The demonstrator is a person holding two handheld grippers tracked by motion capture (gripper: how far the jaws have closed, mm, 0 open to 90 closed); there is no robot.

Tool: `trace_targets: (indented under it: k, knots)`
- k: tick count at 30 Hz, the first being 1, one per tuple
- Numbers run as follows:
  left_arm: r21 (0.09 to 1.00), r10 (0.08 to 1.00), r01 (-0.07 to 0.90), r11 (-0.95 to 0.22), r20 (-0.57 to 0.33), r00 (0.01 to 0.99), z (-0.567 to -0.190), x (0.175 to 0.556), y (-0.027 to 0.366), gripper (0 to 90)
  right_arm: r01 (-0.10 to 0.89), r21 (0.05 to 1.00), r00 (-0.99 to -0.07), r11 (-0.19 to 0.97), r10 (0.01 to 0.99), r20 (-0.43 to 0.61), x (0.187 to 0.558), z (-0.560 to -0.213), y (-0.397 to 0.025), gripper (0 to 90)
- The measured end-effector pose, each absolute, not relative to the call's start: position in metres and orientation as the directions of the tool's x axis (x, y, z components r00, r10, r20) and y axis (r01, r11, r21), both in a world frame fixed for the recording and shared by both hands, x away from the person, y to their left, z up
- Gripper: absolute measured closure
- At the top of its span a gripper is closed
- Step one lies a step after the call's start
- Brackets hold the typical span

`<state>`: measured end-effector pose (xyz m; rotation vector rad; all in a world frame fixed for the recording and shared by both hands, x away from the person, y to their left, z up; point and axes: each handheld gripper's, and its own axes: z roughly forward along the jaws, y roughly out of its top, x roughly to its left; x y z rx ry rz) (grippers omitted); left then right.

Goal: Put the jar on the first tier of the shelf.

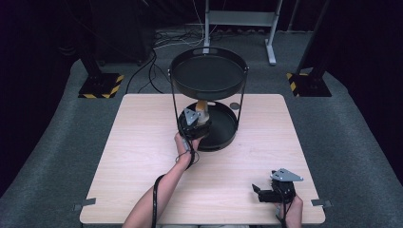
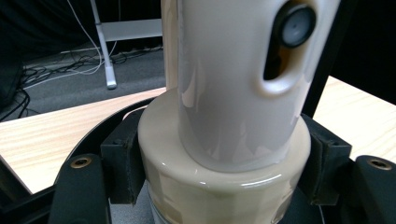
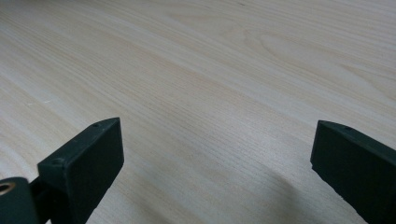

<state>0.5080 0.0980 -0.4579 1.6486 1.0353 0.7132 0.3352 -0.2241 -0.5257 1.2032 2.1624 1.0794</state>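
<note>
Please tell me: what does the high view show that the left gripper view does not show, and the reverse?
High view: the whole two-tier black stand, with its upper tray bare, and the right gripper open near the table's front edge.

Left gripper view: the grip close up; the jaws press both sides of the cream bottle, and a dark oval opening sits in its upper part.

Both: the left gripper holding the bottle at the lower tray, on the wooden table.

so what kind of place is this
Probably a lab or recording studio rather than a home: black curtains all round, loose cables on grey carpet, hazard-striped stand bases, and one bare wooden table holding a two-tier black tray.
</note>
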Motion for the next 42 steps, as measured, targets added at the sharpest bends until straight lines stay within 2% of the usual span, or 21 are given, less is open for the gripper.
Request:
trace_targets:
  k: [14,42]
  knots:
    - [0.947,0.911,0.298,-0.118,-0.016,0.412,-0.472,0.515,0.089,29.5,0.508,0.8,-0.527,0.318,0.85,-0.003,0.335,-0.526,-0.224,2.2]
    - [0.929,0.917,0.34,-0.144,-0.004,0.398,-0.486,0.524,0.076,29.5,0.507,0.802,-0.529,0.317,0.849,-0.001,0.335,-0.526,-0.224,2.2]
